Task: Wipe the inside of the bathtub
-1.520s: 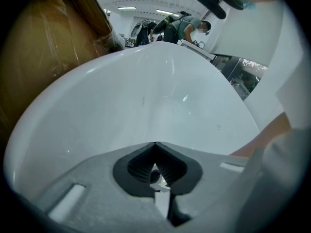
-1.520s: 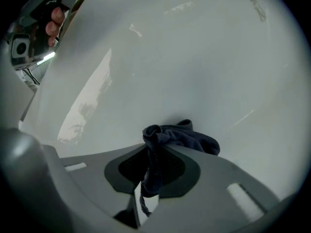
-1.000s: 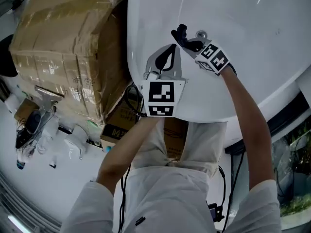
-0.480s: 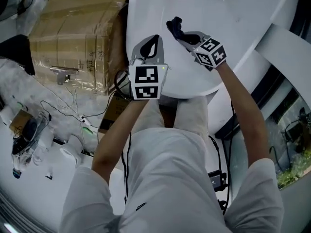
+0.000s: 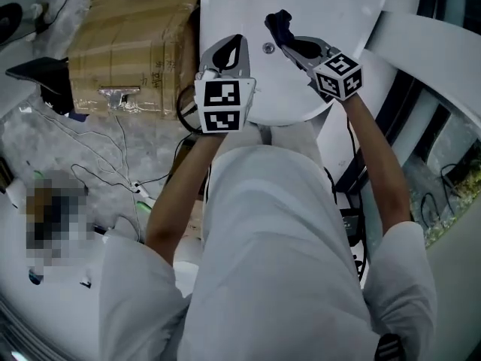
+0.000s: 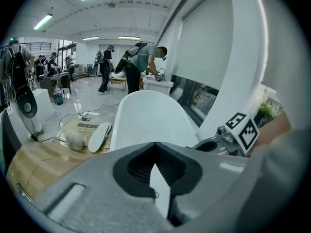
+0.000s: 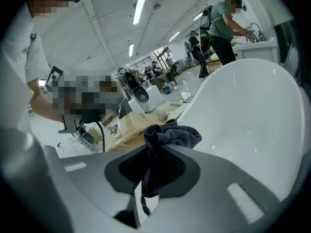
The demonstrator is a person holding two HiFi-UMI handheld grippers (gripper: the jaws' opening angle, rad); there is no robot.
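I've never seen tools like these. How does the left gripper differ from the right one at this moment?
The right gripper is shut on a dark cloth; the left gripper is shut with nothing between its jaws. In the head view the left gripper points straight ahead, while the right gripper angles in toward the left. Both are grey and hang over the near end of the white bathtub.

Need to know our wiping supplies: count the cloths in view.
1. A dark cloth is clamped in the right gripper, at the tub. The left gripper holds none. Others may lie out of view.
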